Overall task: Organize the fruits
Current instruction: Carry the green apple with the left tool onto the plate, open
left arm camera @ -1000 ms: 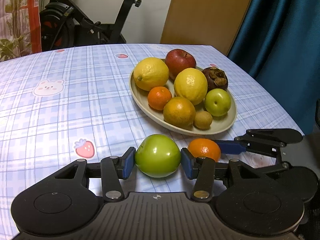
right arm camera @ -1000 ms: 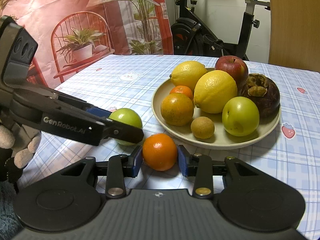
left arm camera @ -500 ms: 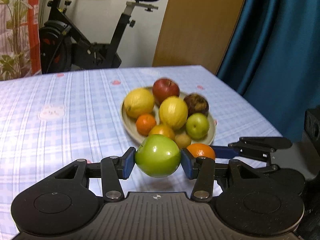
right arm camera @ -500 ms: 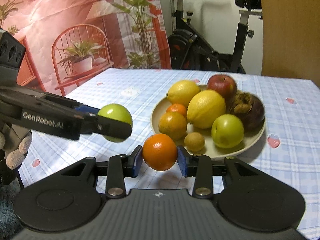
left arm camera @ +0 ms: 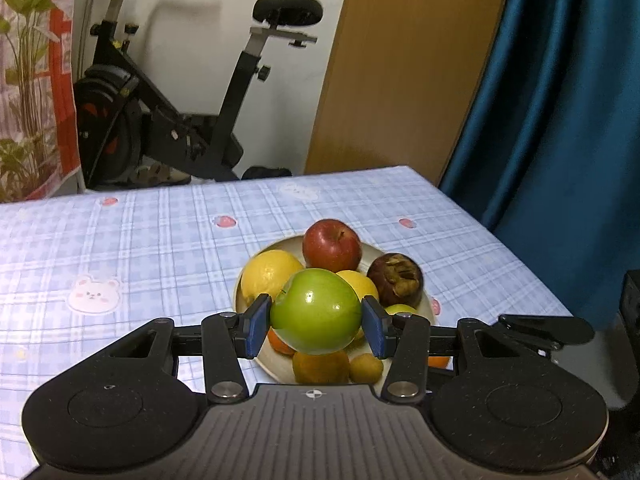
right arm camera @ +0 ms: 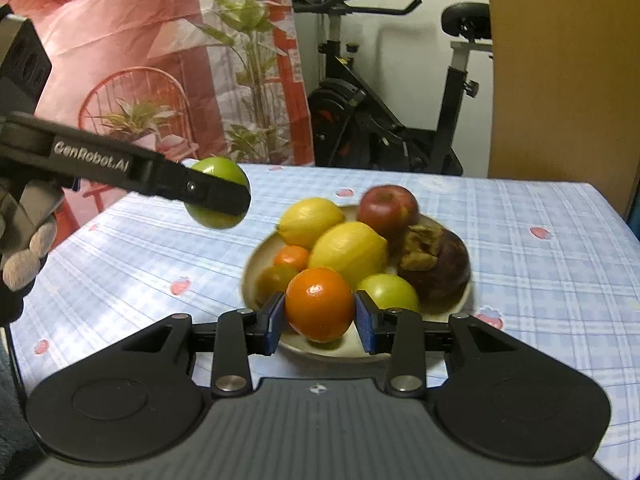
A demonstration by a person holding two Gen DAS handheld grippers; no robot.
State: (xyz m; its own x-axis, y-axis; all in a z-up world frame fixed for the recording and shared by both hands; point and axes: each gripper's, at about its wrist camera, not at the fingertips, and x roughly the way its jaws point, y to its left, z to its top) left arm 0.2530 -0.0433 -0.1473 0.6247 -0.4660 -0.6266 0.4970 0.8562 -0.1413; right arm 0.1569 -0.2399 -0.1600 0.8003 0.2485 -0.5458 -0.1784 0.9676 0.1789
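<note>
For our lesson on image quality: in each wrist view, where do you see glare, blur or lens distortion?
Left wrist view: bright glare spots on the held green apple, and the door edge leans from fisheye distortion. Right wrist view: glare on the held orange, while the plate and its fruit look motion-blurred.

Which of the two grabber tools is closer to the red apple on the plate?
Hard to call; the right looks slightly nearer. The right gripper, holding an orange, hangs over the plate's near rim; the left gripper, holding a green apple, hangs off to the side. Red apple.
</note>
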